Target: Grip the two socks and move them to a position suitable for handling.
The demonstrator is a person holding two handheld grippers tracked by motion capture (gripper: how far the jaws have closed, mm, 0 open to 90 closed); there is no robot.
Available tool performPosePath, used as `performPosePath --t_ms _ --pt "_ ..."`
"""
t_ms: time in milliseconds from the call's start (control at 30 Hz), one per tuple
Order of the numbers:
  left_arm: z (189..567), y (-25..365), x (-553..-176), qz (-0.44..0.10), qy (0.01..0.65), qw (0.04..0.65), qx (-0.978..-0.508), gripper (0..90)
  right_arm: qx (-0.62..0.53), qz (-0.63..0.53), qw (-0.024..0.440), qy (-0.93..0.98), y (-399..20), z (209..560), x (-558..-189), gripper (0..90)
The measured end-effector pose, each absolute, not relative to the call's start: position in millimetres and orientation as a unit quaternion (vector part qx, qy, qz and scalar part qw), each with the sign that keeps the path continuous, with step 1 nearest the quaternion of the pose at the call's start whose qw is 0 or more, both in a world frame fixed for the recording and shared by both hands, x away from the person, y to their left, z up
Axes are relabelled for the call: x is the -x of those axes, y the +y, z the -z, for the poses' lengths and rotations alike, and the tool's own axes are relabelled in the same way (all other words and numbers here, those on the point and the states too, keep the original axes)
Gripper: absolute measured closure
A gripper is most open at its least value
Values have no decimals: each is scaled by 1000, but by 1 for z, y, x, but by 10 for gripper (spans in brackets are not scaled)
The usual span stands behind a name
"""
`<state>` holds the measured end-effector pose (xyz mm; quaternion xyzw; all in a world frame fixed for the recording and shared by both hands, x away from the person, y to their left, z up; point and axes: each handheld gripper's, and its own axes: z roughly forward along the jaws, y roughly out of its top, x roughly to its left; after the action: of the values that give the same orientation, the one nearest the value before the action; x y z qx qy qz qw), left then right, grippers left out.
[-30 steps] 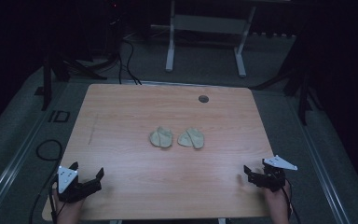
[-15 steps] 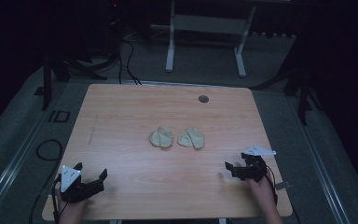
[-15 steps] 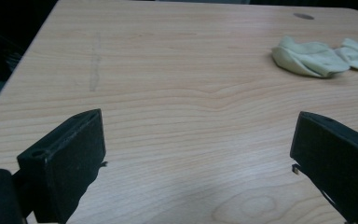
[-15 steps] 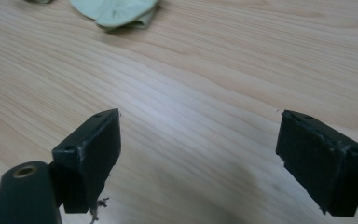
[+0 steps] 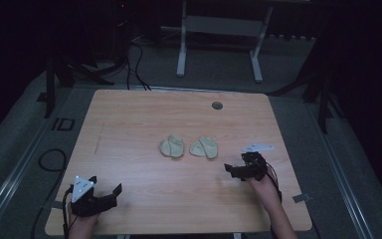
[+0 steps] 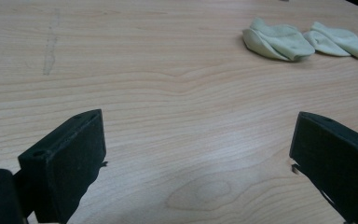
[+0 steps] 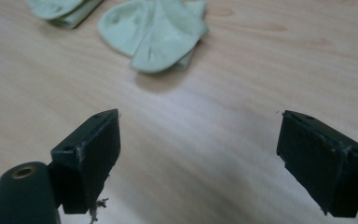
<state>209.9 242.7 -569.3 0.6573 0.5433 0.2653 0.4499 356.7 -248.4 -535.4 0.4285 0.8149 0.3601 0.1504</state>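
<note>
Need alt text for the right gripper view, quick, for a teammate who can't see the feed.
The right gripper is open and empty, its two black jaws spread wide above the wooden table. Just beyond them lies a folded pale green cloth, apart from the gripper. A second pale green cloth lies at the top left edge.

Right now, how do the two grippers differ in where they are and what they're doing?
The right gripper sits close to the nearer pale green sock; the left gripper rests near the table's front left corner, far from both socks. Both stand open, holding nothing.
</note>
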Motion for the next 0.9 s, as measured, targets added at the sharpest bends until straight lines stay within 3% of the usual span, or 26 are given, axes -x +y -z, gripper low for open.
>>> performPosePath --t_ms 600,900 --pt "572 241 -213 -255 541 446 -666 36 -412 -345 137 832 -196 524 -398 148" --pt "573 240 -213 -253 535 446 -672 35 -399 -328 139 845 -168 535 -419 288"
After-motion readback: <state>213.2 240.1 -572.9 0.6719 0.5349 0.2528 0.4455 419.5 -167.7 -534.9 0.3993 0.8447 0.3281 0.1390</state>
